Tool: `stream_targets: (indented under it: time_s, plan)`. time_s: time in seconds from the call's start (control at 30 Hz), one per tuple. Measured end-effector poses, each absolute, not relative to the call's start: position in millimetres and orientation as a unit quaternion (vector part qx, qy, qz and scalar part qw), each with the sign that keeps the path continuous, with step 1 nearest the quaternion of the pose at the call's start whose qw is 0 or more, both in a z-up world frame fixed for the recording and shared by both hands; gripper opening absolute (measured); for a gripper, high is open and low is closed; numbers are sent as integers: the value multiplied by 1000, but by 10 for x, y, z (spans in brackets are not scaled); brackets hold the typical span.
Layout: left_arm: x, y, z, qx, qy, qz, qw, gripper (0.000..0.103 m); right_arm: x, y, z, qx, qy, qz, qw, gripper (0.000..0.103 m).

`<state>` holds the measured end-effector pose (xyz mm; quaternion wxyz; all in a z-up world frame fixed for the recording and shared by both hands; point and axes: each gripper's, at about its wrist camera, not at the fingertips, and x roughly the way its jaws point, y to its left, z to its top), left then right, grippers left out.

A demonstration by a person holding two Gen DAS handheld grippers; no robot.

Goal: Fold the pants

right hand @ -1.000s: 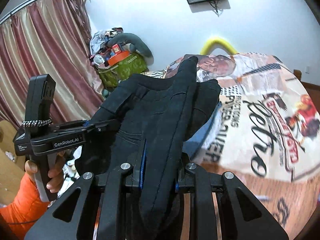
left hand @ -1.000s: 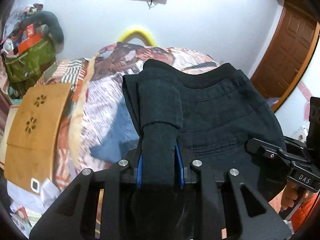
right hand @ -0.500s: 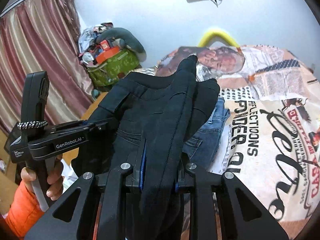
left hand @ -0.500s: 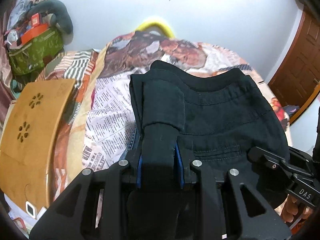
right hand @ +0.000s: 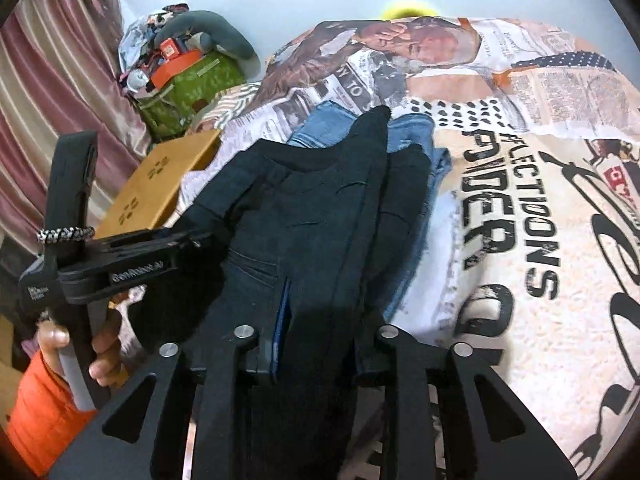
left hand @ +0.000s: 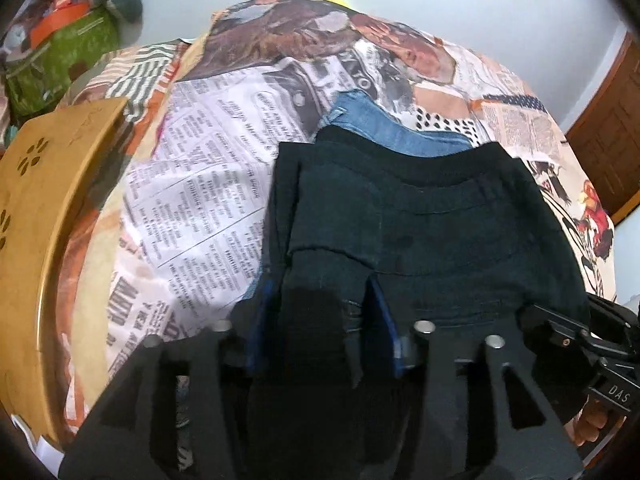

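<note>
Nearest to me, my left tongs have just been opening; the blue pads now stand apart on either side of the thick fold of the black pants, which sits between them without being pinched, where a second ago they were clamped tight on it; my right tongs have also just been easing wider, the bundled leg of the pants running up between them, though I cannot tell whether the pads have come fully off the cloth. In the right wrist view my left hand, in an orange sleeve, grips the handle of the left tool, low at the left edge.

Just beyond the tongs the folded black pants have come down onto the bed; a second ago they hung in front of the wall, and now they lie across the newsprint-patterned bedspread, their far edge over a pair of blue jeans already lying there. I judge this the putting-down step: the fold is made, the stack is being set in place, and what remains is to draw both tongs back without dragging the top layer askew.

Further left, a wooden board with cut-out petals lies at the bed's edge; past it, against the far wall, a green bag.
</note>
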<state>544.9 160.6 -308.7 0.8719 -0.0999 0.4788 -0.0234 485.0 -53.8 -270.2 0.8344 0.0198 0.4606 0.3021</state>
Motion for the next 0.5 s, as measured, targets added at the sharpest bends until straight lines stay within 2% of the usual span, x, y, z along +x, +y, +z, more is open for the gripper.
stream_targets:
  time_s: [0.07, 0.13, 0.23, 0.5]
  plan:
    - [5399, 1649, -3057, -101, 477, -16, 873, 61, 4812, -612, -2708, 25, 463, 292, 837, 28]
    - [5320, 1690, -3002, -100, 476, -2, 874, 62, 4805, -677, -2711, 35, 466, 277, 839, 36]
    - [5166, 1757, -2855, -96, 471, 12, 877, 62, 4709, -795, -2627, 44, 465, 264, 844, 41]
    - [4510, 1761, -2074, -67, 428, 33, 901, 62, 4263, -1083, -1928, 85, 410, 271, 867, 41]
